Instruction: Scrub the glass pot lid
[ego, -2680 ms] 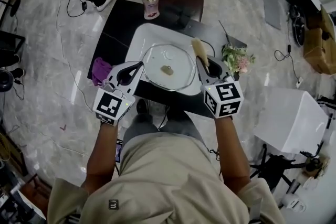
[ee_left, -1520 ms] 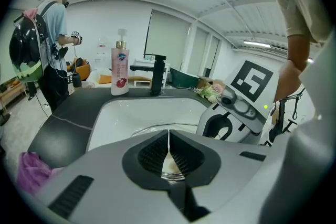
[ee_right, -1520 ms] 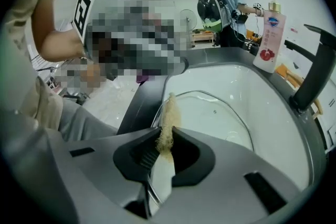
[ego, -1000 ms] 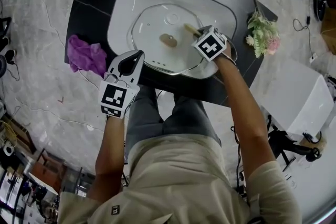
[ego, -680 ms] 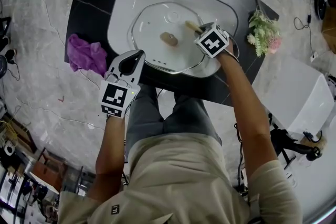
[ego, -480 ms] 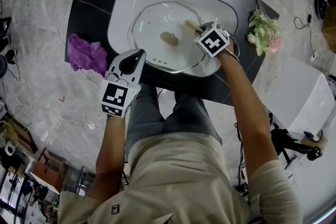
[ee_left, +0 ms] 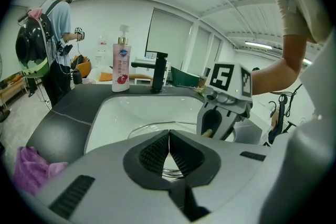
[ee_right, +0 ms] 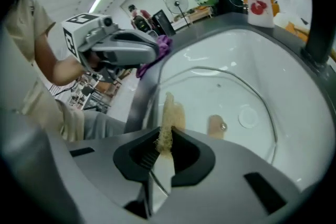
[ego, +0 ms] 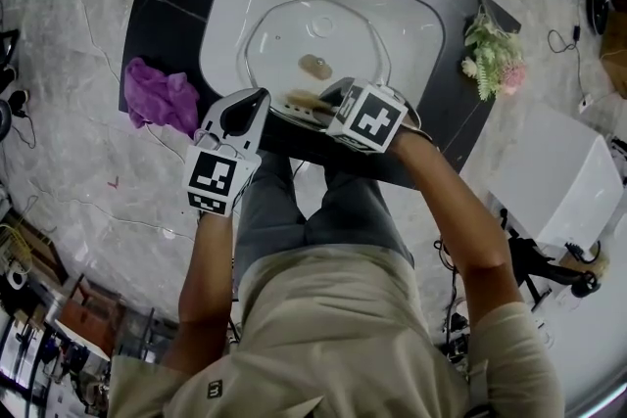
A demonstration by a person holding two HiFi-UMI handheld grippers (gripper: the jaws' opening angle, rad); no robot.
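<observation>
The black tabletop [ego: 167,24] carries the white sink [ego: 235,5], and the glass pot lid [ego: 294,34] lies flat in its bowl, knob [ego: 315,67] up. My right claw [ego: 328,98] has swept from the lid's far right side to its near rim, so it now sits just beside my left claw [ego: 245,108]. The right claw pinches the tan loofah scrubber [ee_right: 169,113], whose free end rests on the glass at that near edge. The left claw is pressed together on nothing and hovers at the sink's front lip (it isn't steadying the lid). I judge this mid-scrub: the stroke has crossed the right portion, while the left side and the patch round the knob likely remain.
</observation>
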